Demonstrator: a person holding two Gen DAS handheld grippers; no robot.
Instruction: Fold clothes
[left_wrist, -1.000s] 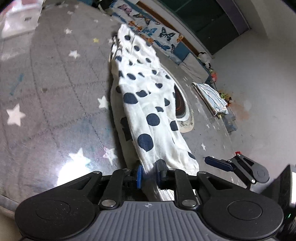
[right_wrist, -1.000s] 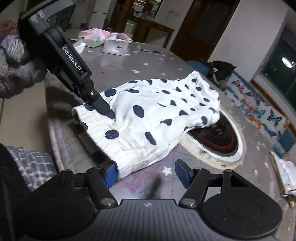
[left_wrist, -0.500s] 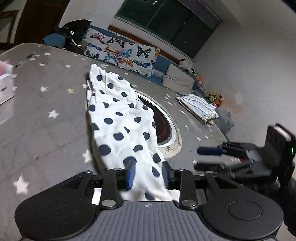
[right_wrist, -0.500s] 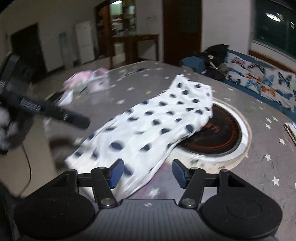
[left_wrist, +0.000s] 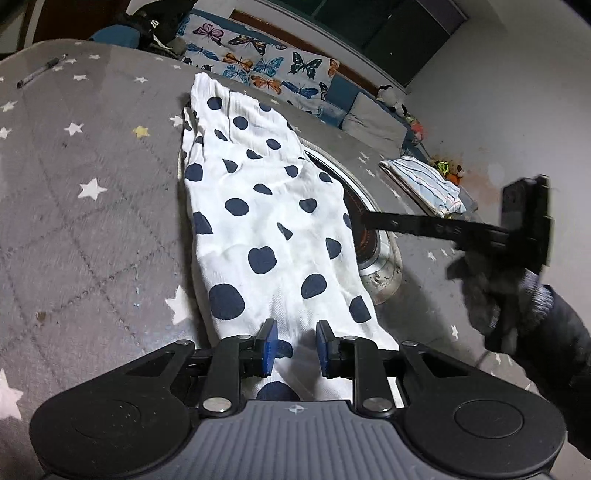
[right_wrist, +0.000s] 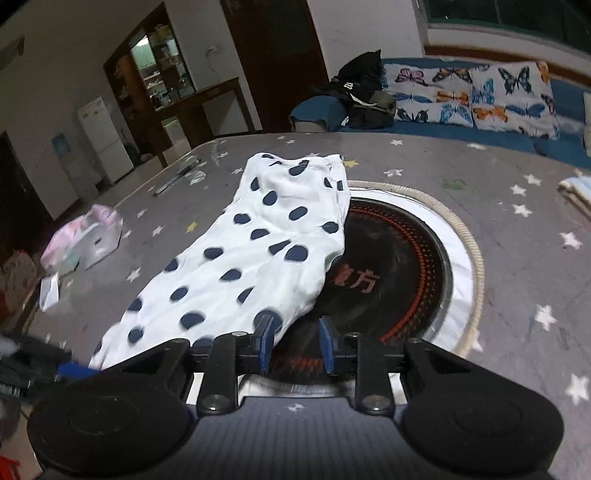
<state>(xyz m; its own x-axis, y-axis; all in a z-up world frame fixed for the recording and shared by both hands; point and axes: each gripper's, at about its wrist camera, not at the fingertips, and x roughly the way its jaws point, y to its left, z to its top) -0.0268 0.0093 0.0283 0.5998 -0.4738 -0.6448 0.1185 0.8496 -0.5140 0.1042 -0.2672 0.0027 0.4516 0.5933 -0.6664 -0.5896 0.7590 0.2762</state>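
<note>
Your garment (left_wrist: 266, 221), white with dark dots, lies stretched long over the grey starred desk (left_wrist: 92, 229). Its far end rests near the desk's far edge, and one long side hangs over the round black burner (right_wrist: 391, 266) set into the desk.

The near end of the garment runs up between the fingers (left_wrist: 267, 345) of your left gripper (left_wrist: 294, 347). The cloth bunches in the narrow gap between the two blue pads and passes on under the gripper's body. The pads stand close on either side of the fold, and they appear to pinch it, though the contact itself is hard to make out.

Your right gripper (right_wrist: 295, 345) sits at the garment's long edge, over the burner. Its fingers (right_wrist: 265, 343) are closing. The left pad touches or overlaps the hem of the cloth; the gap between the pads shows only the dark burner surface, with no cloth in it. In the left wrist view this gripper (left_wrist: 369, 218) reaches in from the right, its tip at the cloth's edge above the burner, held by your gloved hand (left_wrist: 491, 291).

Further out, a folded striped cloth (left_wrist: 424, 181) lies at the desk's far right. A pen (left_wrist: 40, 74) lies at the far left, and a pinkish packet (right_wrist: 85, 240) beside the garment's other side.
</note>
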